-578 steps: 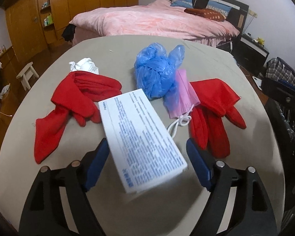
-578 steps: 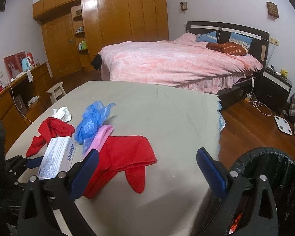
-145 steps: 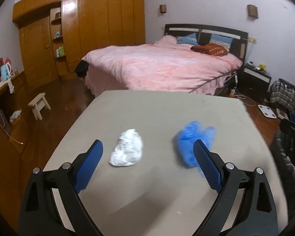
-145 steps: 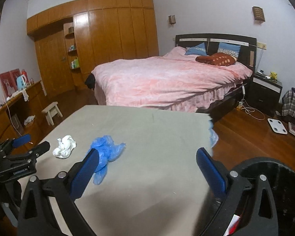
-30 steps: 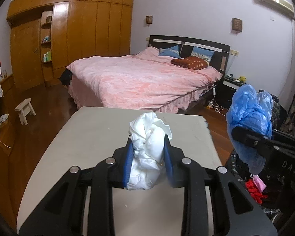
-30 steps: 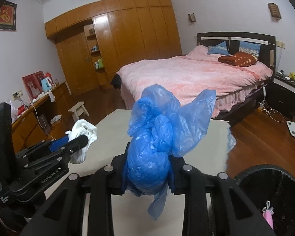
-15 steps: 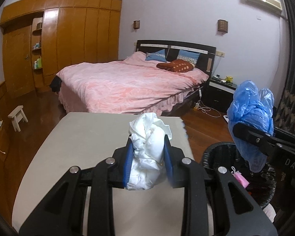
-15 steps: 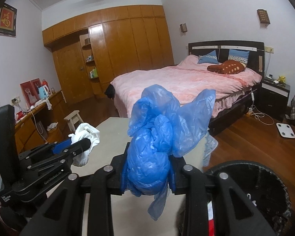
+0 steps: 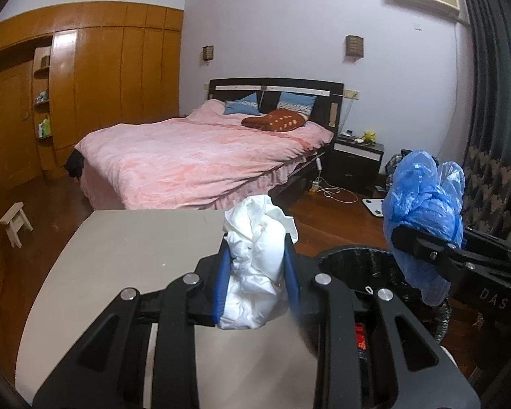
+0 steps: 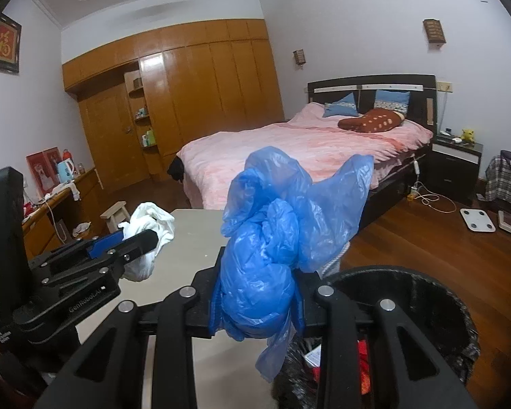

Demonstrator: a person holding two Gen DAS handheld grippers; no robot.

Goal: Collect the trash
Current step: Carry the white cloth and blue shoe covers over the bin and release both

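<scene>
- Left wrist view: your left gripper (image 9: 255,283) jaws pinch a crumpled white tissue (image 9: 255,272), perhaps paper, above the surface (image 9: 136,255).
- Your right gripper (image 10: 257,301) jaws clamp a blue plastic bag (image 10: 272,238) beside the black trash bin (image 10: 436,293).

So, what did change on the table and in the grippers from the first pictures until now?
The red cloths, the box and the pink mask have left the table. The left gripper has picked up the white wad and the right gripper the blue bag; both now hang near the black bin. The bed and wardrobe are unchanged.
</scene>
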